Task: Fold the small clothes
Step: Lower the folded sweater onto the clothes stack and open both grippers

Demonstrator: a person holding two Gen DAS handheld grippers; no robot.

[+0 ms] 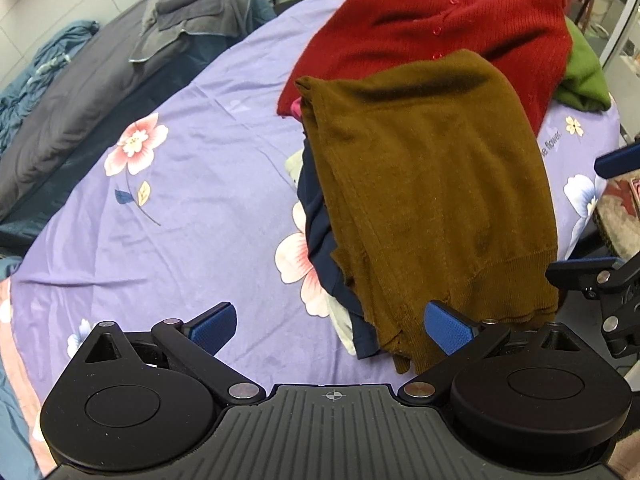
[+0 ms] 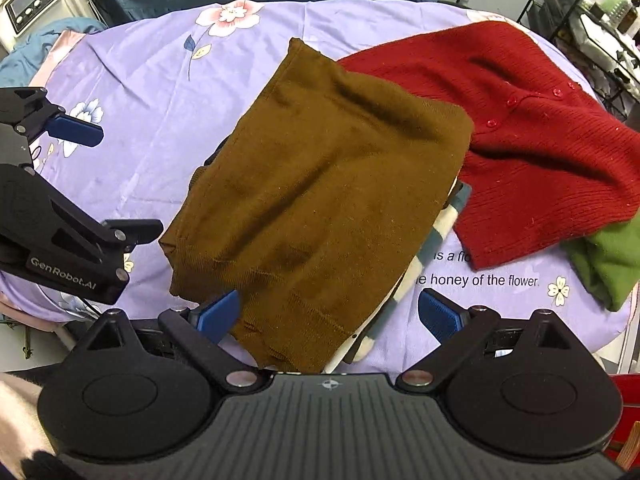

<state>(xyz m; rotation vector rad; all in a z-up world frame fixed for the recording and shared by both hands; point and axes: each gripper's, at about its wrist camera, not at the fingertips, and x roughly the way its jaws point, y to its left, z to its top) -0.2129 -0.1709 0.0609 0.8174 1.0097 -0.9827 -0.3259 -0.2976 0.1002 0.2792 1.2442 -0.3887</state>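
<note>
Both grippers, left [image 1: 332, 326] and right [image 2: 330, 316], are wide open, holding nothing. Brown sweater [image 2: 320, 200] lies mid-frame on the pile. Better to grasp its 2 near corners evenly.

Brown knit sweater [image 2: 320, 208], folded, atop clothes stack, red cardigan [image 2: 536, 160] behind

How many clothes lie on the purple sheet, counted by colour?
Brown: 1, the folded brown knit on top of the pile.
Red: 1, the red cardigan behind it.
Green: 1, the green piece under the cardigan's edge.
Navy: 1, the navy piece under the brown knit.
Striped: 1, the striped piece under the brown knit.
Total: 5 that can be told apart; more may be hidden.
</note>
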